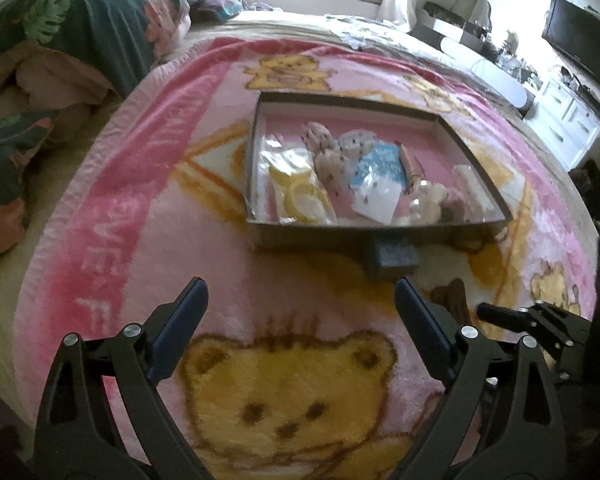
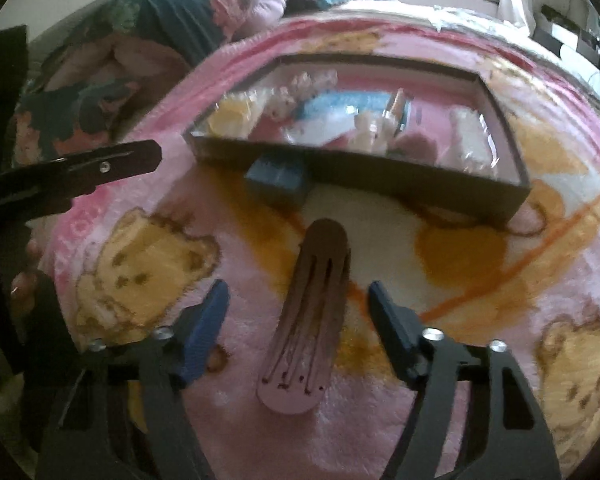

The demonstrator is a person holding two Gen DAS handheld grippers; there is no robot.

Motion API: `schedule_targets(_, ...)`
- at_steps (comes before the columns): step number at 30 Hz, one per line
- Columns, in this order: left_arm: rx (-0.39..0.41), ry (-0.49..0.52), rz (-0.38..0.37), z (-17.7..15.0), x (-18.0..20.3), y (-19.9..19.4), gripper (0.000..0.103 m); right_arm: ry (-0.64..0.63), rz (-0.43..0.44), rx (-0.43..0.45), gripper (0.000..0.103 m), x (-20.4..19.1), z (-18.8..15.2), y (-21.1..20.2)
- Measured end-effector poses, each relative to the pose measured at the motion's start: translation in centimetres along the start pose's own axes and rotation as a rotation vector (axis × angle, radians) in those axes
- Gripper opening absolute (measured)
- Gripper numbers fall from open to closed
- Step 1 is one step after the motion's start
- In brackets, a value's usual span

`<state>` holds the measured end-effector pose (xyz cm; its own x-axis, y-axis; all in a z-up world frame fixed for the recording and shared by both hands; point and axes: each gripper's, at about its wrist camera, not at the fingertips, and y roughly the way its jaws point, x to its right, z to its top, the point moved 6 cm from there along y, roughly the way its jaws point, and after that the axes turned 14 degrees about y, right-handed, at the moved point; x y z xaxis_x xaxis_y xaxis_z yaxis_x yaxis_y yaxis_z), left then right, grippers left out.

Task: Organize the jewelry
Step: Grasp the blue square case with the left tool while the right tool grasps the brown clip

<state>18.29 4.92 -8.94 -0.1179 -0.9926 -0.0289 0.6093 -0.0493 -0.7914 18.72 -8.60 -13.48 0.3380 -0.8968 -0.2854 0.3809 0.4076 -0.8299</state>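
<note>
A dark shallow box (image 1: 376, 232) with a pink lining lies on a pink teddy-bear blanket; it also shows in the right wrist view (image 2: 380, 172). It holds several bagged jewelry pieces, among them a yellow bangle (image 1: 304, 200) and a blue card (image 1: 380, 164). A small blue box (image 1: 392, 258) sits against its near wall, also in the right wrist view (image 2: 278, 180). A brown hair clip (image 2: 310, 312) lies on the blanket between the fingers of my open right gripper (image 2: 298, 300). My left gripper (image 1: 300, 292) is open and empty, short of the box.
The blanket (image 1: 140, 240) covers a bed. Crumpled bedding and pillows (image 1: 80, 32) lie at the far left. A white dresser (image 1: 568, 120) and a dark screen (image 1: 580, 44) stand at the right. The right gripper's finger shows at the left wrist view's right edge (image 1: 500, 314).
</note>
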Motion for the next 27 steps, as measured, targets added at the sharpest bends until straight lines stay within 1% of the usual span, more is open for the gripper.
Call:
schedule_targets(2, -0.011, 0.011, -0.002, -0.1, 0.5, 0.6, 0.087, -0.003, -0.027, -0.001, 0.050, 0.4, -0.2, 0.5)
schedule_targets(3, -0.017, 0.019, -0.009, -0.1, 1.0, 0.9, 0.087, -0.009, -0.032, 0.001, 0.047, 0.5, -0.2, 0.6)
schedule_targets(4, -0.021, 0.025, -0.015, -0.1, 1.4, 1.2, 0.087, -0.013, -0.041, 0.005, 0.039, 0.7, -0.3, 0.5)
schedule_targets(5, -0.024, 0.031, -0.020, 0.0, 1.7, 1.5, 0.087, -0.013, -0.042, 0.007, 0.033, 0.9, -0.3, 0.4)
schedule_targets(9, -0.047, 0.065, -0.051, 0.4, 3.9, 3.3, 0.087, 0.005, -0.053, 0.025, 0.033, 2.5, -0.2, -0.4)
schedule_targets(12, -0.067, 0.087, -0.054, 0.6, 5.2, 4.7, 0.087, 0.025, -0.073, 0.040, 0.033, 4.1, -0.4, -1.4)
schedule_targets(14, -0.074, 0.088, -0.059, 0.7, 5.9, 5.7, 0.087, 0.050, -0.072, 0.046, 0.033, 5.1, -0.4, -2.0)
schedule_targets(16, -0.069, 0.084, -0.059, 1.1, 6.1, 6.3, 0.080, 0.072, -0.074, 0.059, 0.033, 6.2, -0.4, -3.0)
schedule_targets(18, -0.069, 0.079, -0.063, 1.4, 6.3, 6.9, 0.064, 0.086, -0.076, 0.077, 0.033, 7.0, -0.3, -3.9)
schedule_targets(19, -0.076, 0.079, -0.062, 1.5, 6.4, 7.3, 0.059, 0.092, -0.074, 0.083, 0.033, 7.3, -0.2, -4.2)
schedule_targets(20, -0.082, 0.076, -0.062, 1.6, 6.4, 7.6, 0.042, 0.098, -0.068, 0.092, 0.033, 7.6, -0.1, -4.7)
schedule_targets(21, -0.088, 0.071, -0.065, 1.7, 6.4, 7.9, 0.039, 0.100, -0.065, 0.099, 0.033, 7.7, 0.0, -5.1)
schedule_targets(24, -0.079, 0.089, -0.063, 1.7, 6.7, 7.6, 0.039, 0.102, -0.048, 0.123, 0.033, 7.8, 0.3, -6.6)
schedule_targets(26, -0.070, 0.080, -0.083, 1.6, 6.6, 7.0, 0.038, 0.097, -0.031, 0.141, 0.033, 7.6, 0.7, -7.6)
schedule_targets(27, -0.059, 0.071, -0.105, 1.5, 6.5, 6.2, 0.038, 0.094, -0.026, 0.150, 0.033, 7.5, 0.9, -8.0)
